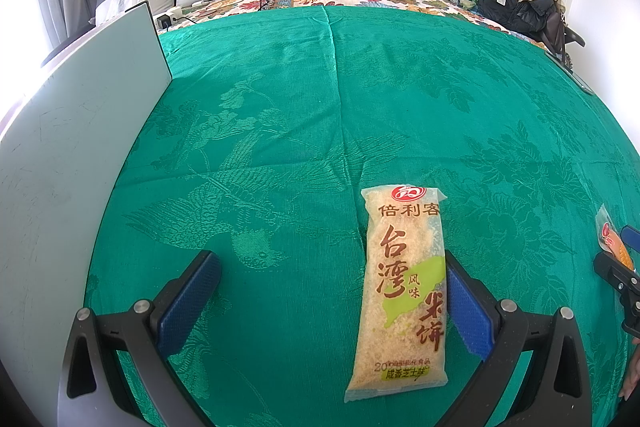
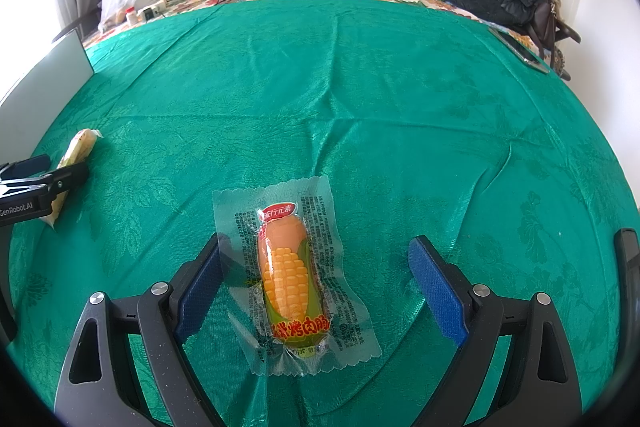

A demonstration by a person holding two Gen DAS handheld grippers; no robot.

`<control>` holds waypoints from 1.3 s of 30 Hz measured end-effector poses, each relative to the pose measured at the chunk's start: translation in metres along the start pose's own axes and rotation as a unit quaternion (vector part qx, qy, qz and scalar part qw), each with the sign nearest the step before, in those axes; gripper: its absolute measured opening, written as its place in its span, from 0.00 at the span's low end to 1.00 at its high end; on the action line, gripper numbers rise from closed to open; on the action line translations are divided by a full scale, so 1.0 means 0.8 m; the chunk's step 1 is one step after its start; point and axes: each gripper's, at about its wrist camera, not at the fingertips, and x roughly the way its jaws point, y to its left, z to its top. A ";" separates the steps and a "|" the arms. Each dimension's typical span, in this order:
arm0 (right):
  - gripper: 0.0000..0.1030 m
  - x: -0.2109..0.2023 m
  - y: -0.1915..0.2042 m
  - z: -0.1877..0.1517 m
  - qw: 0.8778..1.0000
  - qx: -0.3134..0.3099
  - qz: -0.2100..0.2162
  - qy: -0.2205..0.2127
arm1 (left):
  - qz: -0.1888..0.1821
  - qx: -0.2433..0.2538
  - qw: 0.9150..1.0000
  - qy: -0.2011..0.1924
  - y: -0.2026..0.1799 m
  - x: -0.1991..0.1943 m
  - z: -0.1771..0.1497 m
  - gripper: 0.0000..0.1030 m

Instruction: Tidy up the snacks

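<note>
Both hand-held grippers gape wide, each straddling a snack on the green bedspread [image 2: 360, 87], ready to close: left [image 1: 332, 291] around the rice cracker [image 1: 404, 287], right [image 2: 316, 275] around the corn sausage [image 2: 290, 275].

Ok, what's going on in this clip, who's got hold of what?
Nothing is held yet. A person with two handheld grippers is sorting snacks on a green bedspread. The left gripper is open around a rice cracker pack, which lies flat close to its right finger. The right gripper is open around a corn sausage packet, lying nearer its left finger. A white board stands to the left.
</note>
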 end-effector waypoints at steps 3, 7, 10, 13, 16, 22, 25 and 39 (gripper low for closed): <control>0.89 0.000 0.000 0.000 1.000 0.000 0.000 0.000 | 0.000 0.000 1.000 0.000 0.000 0.000 0.000 1.00; 0.89 0.000 0.000 0.000 1.000 0.000 0.000 0.000 | 0.000 0.000 1.000 0.000 0.000 0.000 0.000 1.00; 0.89 0.000 -0.001 0.000 1.000 0.000 0.000 0.000 | 0.000 0.000 1.000 0.000 0.000 0.000 0.001 1.00; 0.89 0.000 -0.001 0.000 1.000 0.000 0.000 0.000 | 0.000 0.000 1.000 0.000 0.000 0.000 0.000 1.00; 0.90 0.000 -0.002 0.000 1.000 0.000 0.001 0.000 | 0.000 0.000 1.000 0.000 0.000 0.000 0.000 1.00; 0.90 0.000 -0.002 0.000 1.000 0.000 0.001 0.000 | 0.000 0.000 1.000 0.000 0.000 0.000 0.000 1.00; 0.92 -0.001 0.000 -0.001 1.000 -0.001 0.009 0.003 | 0.000 0.000 1.000 0.000 0.000 0.000 0.000 1.00; 0.90 -0.010 -0.020 0.025 0.983 -0.041 0.078 0.159 | 0.015 -0.022 0.999 0.018 -0.002 -0.004 -0.002 1.00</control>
